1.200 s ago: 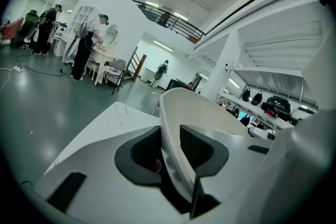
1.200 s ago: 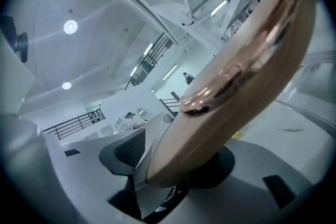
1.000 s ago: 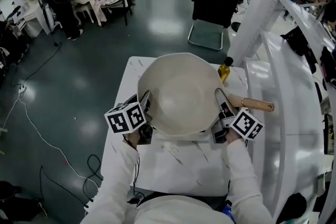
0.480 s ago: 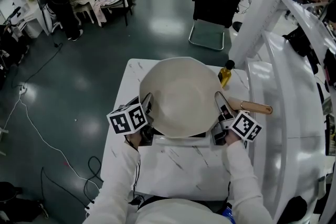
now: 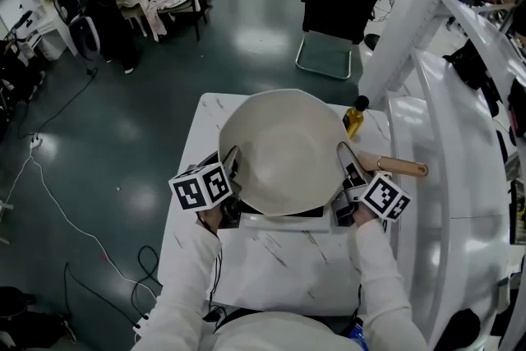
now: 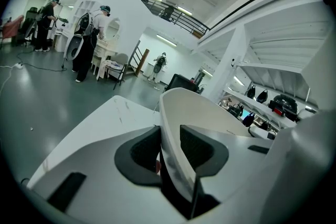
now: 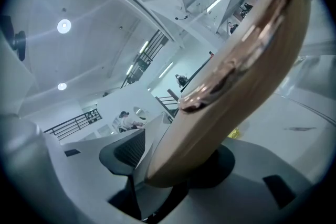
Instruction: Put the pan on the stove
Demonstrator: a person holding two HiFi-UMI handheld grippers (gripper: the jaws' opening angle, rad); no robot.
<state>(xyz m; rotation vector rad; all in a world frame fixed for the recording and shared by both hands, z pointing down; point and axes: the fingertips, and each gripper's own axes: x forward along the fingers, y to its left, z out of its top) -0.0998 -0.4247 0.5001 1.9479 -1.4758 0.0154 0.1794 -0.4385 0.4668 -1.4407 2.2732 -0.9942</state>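
A large cream pan (image 5: 283, 148) hangs low over the white table (image 5: 288, 267) in the head view. My left gripper (image 5: 229, 167) is shut on the pan's left rim. In the left gripper view the thin rim (image 6: 173, 113) stands pinched between the dark pads of my left gripper (image 6: 170, 147). My right gripper (image 5: 348, 168) is shut on the pan's wooden handle (image 5: 403, 168), which points right. The handle (image 7: 236, 60) fills the right gripper view, clamped in my right gripper (image 7: 168, 160). A dark strip (image 5: 279, 214) shows under the pan's near edge, mostly hidden.
A yellow bottle (image 5: 353, 117) stands just beyond the pan on the right. A white shelf frame (image 5: 444, 119) runs close along the table's right side. A black chair (image 5: 333, 12) stands past the far edge. Cables (image 5: 123, 259) lie on the floor at left.
The pan and both grippers have shifted slightly away from me and lower, then held nearly still. Both grips stay the same. A person in the far left background has moved.
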